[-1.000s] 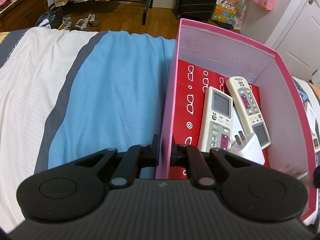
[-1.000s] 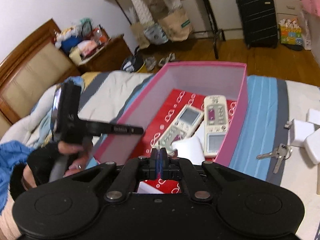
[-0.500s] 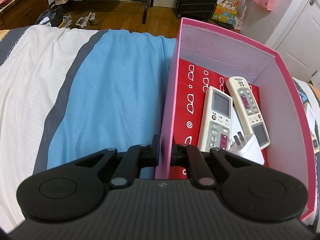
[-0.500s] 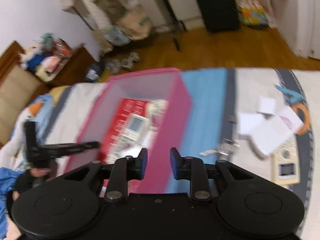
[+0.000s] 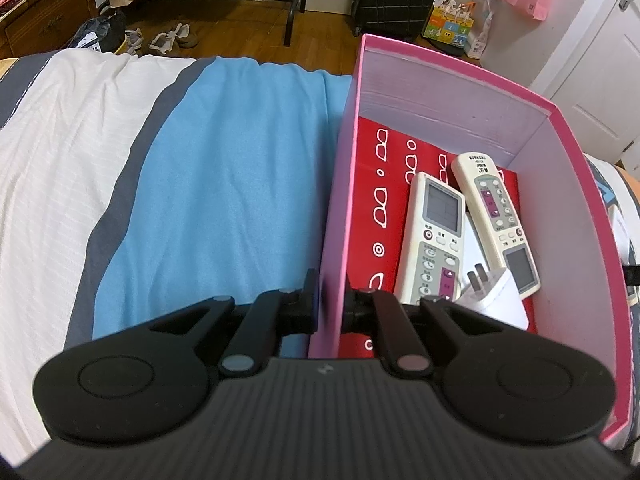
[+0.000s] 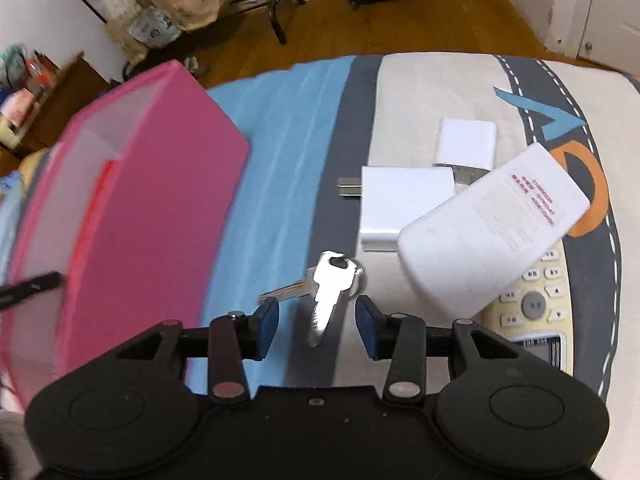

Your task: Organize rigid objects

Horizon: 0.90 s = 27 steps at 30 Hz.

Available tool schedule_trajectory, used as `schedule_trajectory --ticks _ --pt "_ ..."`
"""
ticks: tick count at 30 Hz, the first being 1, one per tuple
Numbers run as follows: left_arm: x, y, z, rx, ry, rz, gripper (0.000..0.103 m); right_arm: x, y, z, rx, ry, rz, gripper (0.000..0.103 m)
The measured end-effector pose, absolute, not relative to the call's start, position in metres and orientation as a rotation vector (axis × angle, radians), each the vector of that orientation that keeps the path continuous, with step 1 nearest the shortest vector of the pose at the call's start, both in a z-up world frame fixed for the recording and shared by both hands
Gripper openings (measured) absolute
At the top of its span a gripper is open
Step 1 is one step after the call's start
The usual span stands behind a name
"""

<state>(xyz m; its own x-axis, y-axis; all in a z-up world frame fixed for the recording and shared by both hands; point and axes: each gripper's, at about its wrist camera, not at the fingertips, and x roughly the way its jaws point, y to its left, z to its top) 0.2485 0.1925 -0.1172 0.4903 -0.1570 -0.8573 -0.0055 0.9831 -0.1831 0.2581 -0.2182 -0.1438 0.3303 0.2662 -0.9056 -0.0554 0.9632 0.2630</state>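
Left gripper (image 5: 330,304) is clamped on the near left wall of the pink box (image 5: 568,184), one finger outside, one inside. Right gripper (image 6: 316,326) is spread wide above the keys (image 6: 334,284), fingers on either side, not touching them.

Bedspread (image 5: 224,184): blue, grey and cream bands; the box sits on it.

Box contents, left wrist view: red patterned sheet (image 5: 386,184) on the floor; two white remotes on it side by side, the left remote (image 5: 436,240) with screen at the far end, the right remote (image 5: 496,216) with screen at the near end; white plug adapter (image 5: 494,300) at their near ends, prongs up.

Right of the box, on the cream band (right wrist view): face-down white remote (image 6: 492,224) lying partly over a cream keypad remote (image 6: 536,304); two white chargers, near charger (image 6: 400,204) and far charger (image 6: 466,144); the keys lie nearest the gripper, at the grey stripe's edge.
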Motion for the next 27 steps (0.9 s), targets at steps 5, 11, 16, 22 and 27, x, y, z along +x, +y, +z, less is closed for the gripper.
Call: schedule_trajectory --ticks 5,11,16,22,27 --pt "0.25 0.192 -0.118 -0.164 1.057 -0.096 0.007 0.256 -0.195 -0.151 0.054 1.118 0.219 0.05" --pt "0.251 0.19 -0.12 -0.156 1.06 -0.092 0.007 0.245 -0.174 -0.14 -0.102 1.037 0.192 0.026" --pt "0.251 0.19 -0.12 -0.155 1.059 -0.092 0.007 0.231 -0.173 -0.111 -0.073 0.972 0.19 0.01" --pt "0.25 0.19 -0.12 -0.159 1.06 -0.093 0.007 0.215 -0.173 -0.074 -0.027 0.895 0.217 0.009" --pt "0.249 0.189 -0.12 -0.157 1.059 -0.093 0.007 0.204 -0.175 -0.047 0.032 0.84 0.213 0.009"
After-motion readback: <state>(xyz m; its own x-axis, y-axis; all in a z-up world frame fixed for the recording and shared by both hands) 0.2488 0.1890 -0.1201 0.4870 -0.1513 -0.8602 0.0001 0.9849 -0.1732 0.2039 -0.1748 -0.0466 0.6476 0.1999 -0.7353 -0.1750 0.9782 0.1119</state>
